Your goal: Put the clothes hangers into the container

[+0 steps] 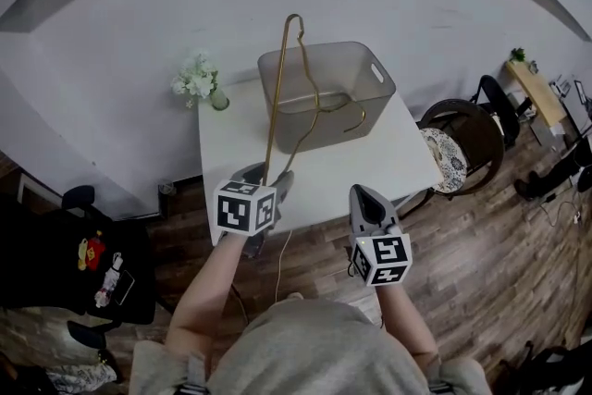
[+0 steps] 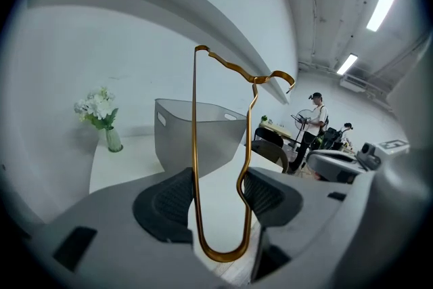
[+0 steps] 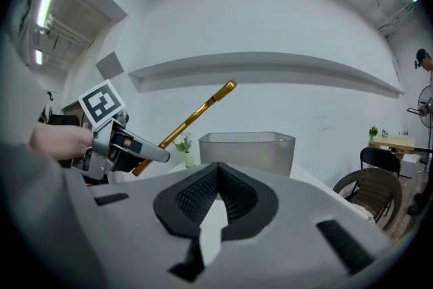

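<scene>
A gold wire clothes hanger [image 1: 275, 97] stands upright above the white table [image 1: 231, 143], its lower end held in my left gripper [image 1: 268, 176], which is shut on it. The hanger's hook end curls down over the grey translucent container [image 1: 370, 74] at the table's far side. In the left gripper view the hanger [image 2: 195, 145] loops between the pads of the left gripper [image 2: 220, 196], with the container [image 2: 176, 135] behind. My right gripper [image 1: 363, 197] hovers at the table's near right, shut and empty. Its own view shows the right gripper [image 3: 218, 176], the hanger [image 3: 193, 117] and the container [image 3: 247, 149].
A vase of white flowers [image 1: 197, 84] stands on the table's far left corner. A round dark chair [image 1: 467, 139] sits to the right of the table. A wall runs behind the table. A person [image 2: 312, 122] stands far off in the room.
</scene>
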Motion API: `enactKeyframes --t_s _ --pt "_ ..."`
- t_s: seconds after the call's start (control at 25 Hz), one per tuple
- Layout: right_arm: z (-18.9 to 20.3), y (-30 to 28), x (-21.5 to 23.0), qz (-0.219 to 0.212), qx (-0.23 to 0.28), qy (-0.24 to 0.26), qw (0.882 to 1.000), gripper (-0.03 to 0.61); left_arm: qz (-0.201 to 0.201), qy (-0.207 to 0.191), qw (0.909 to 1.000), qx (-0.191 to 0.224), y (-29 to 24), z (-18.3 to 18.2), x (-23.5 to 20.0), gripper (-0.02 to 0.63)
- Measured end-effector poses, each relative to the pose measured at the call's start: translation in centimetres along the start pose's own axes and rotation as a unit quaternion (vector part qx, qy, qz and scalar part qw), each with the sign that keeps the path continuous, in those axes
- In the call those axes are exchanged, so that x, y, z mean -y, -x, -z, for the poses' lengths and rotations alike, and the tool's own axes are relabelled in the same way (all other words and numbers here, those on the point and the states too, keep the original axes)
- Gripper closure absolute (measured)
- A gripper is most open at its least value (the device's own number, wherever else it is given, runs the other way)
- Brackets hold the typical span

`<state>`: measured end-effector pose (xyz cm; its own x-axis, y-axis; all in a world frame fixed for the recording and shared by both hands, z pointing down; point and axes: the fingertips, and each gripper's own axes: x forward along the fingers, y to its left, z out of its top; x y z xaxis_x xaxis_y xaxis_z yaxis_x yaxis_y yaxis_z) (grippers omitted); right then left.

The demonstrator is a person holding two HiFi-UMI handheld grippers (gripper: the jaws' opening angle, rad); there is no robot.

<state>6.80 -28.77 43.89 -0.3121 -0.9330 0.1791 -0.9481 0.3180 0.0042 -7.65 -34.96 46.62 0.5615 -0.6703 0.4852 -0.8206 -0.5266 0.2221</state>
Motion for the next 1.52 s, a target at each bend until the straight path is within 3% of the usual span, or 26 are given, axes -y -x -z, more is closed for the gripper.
enactKeyframes --t_s 0.36,0.72,1.0,1.52 --pt "1.0 -1.4 -0.4 -0.007 -0.022 0.000 1.000 0.583 -0.008 -0.109 0.9930 -0.045 -2.1 -4.2 -3.3 0.390" --pt "0.8 -4.4 0.1 -0.036 -0.018 0.005 0.999 0.583 -0.011 -0.230 0.9659 -0.118 -5.8 -6.8 -4.8 0.390" --pt "1.0 -6.7 1.2 -0.049 -0.017 0.005 0.999 0.583 0.010 -0.254 0.9503 -0.180 -8.9 -6.9 -6.0 0.388" --pt "1.7 -8.3 3.1 -0.038 -0.026 -0.009 0.999 0.583 0.033 -0.236 0.9467 -0.217 -11.0 -8.2 -7.0 0.383"
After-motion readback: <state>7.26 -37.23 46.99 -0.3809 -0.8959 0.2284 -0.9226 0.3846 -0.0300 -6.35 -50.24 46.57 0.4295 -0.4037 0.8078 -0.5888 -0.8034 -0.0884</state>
